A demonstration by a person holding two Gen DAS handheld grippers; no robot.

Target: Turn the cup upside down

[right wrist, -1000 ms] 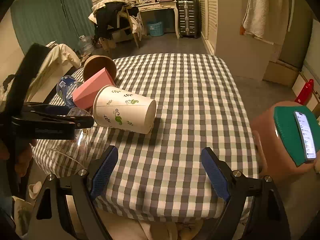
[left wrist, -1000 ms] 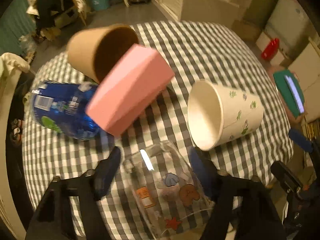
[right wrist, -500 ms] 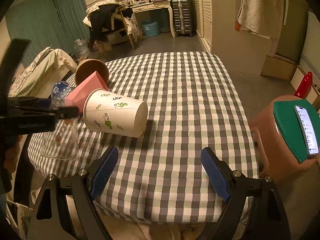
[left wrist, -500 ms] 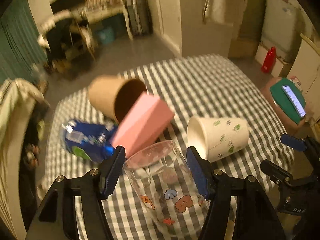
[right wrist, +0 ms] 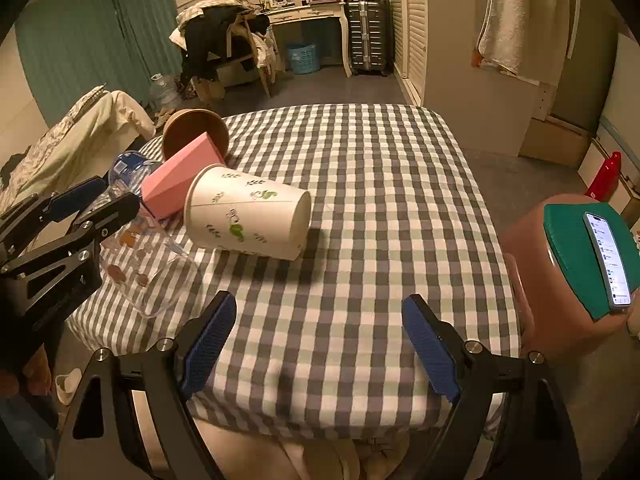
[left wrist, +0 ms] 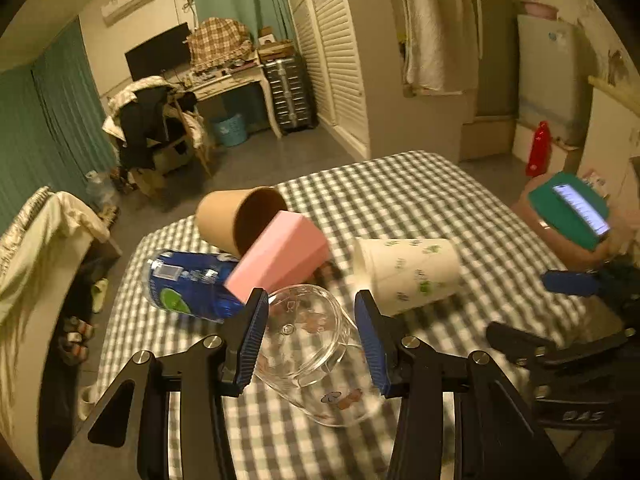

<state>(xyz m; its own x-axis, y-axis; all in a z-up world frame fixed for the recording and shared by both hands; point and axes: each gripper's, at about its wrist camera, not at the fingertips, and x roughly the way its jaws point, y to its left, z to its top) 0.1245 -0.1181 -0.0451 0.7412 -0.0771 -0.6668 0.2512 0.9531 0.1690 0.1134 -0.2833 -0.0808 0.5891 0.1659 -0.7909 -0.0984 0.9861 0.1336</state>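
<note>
A clear glass cup [left wrist: 308, 344] with cartoon prints is held between the blue pads of my left gripper [left wrist: 310, 332], tilted with its base pointing away and its wide rim toward the camera. It also shows in the right wrist view [right wrist: 148, 268], low over the checked table's [right wrist: 380, 184] near left corner. My left gripper [right wrist: 86, 204] is shut on it. My right gripper [right wrist: 318, 344] is open and empty above the table's front edge.
A white paper cup [right wrist: 248, 220] with green leaves lies on its side mid-table. Behind it lie a pink block [left wrist: 280, 260], a brown paper cup [left wrist: 236, 216] and a blue bottle [left wrist: 188, 284]. A phone on a green-topped stool [right wrist: 588, 256] stands at the right.
My left gripper has rotated and tipped the glass cup: its mouth pointed away before, and now its base points away. The right gripper has barely moved.
</note>
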